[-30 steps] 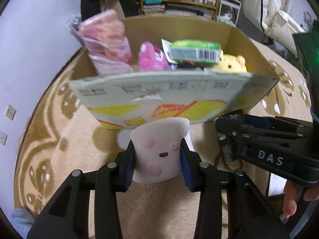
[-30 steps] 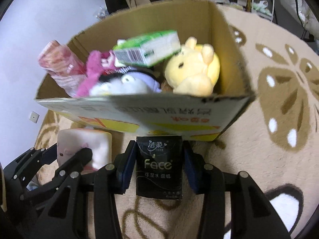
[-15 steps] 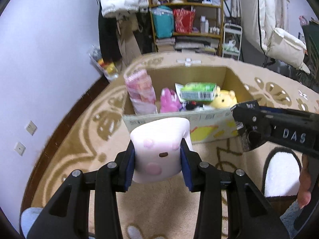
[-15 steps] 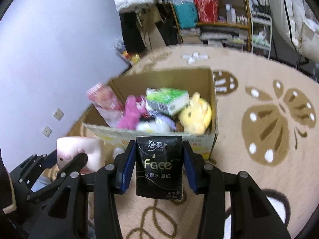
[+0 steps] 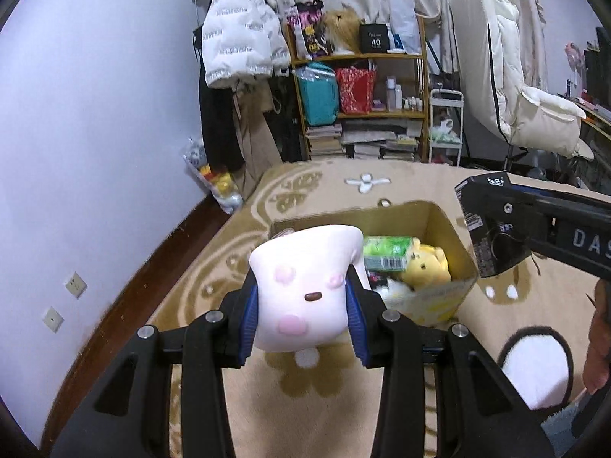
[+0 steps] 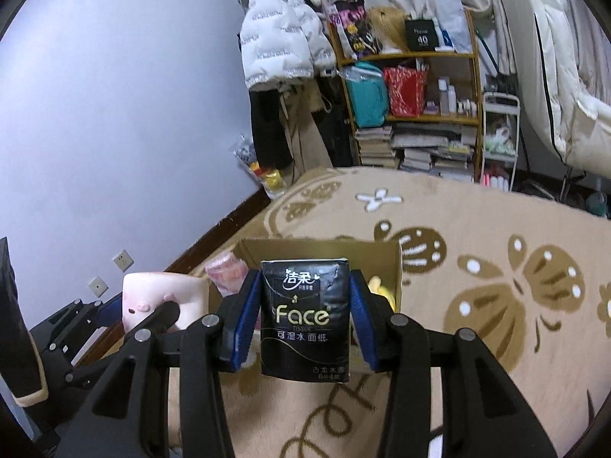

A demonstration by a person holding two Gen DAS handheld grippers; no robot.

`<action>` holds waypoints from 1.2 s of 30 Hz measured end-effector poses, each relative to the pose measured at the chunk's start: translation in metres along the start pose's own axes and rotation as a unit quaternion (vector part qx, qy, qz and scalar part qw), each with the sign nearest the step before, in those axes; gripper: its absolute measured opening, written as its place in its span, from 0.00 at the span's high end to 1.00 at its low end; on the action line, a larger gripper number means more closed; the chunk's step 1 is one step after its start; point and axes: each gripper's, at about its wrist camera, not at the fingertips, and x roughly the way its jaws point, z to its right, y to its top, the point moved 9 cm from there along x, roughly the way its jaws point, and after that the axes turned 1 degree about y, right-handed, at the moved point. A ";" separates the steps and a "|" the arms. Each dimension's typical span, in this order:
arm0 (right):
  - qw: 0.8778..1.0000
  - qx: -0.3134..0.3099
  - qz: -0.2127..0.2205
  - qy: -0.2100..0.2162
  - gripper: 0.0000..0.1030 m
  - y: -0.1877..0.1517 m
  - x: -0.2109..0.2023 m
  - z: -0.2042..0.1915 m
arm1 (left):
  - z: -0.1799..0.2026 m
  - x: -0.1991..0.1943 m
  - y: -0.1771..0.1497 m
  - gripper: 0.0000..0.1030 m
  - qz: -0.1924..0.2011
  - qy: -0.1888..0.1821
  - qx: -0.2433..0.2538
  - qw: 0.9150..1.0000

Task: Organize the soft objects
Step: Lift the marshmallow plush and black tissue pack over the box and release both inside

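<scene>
Cardboard box (image 5: 439,297) on patterned rug (image 5: 236,252)

I hold a pale pink marshmallow plush (image 5: 303,299) upright, squeezed at 9 and 3 o'clock; I hold a black Face tissue pack (image 6: 305,315) upright; at 12 o'clock, the open cardboard box (image 5: 446,225) contains a yellow bear plush (image 5: 425,265).

The pink plush toy (image 5: 305,294) hides the left part of the cardboard box (image 5: 439,221). In the right wrist view, the black tissue pack (image 6: 304,316) covers most of what lies in the box; only a sliver of the yellow plush (image 6: 378,286) shows. The picture's right edge cuts off a hand (image 5: 599,339).
</scene>
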 end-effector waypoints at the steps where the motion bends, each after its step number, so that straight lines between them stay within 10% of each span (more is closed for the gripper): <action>1: 1.000 -0.004 0.003 -0.002 0.54 0.004 0.001 0.000 | 0.000 0.001 0.005 0.62 0.003 0.001 0.001 1.000; 17: 0.999 -0.033 0.006 0.009 0.53 0.014 0.055 0.007 | -0.005 0.048 0.049 0.61 0.025 0.006 0.011 1.000; 36: 0.999 0.002 -0.046 0.013 0.53 -0.015 0.113 0.039 | 0.016 0.121 0.007 0.60 -0.036 -0.005 0.036 0.999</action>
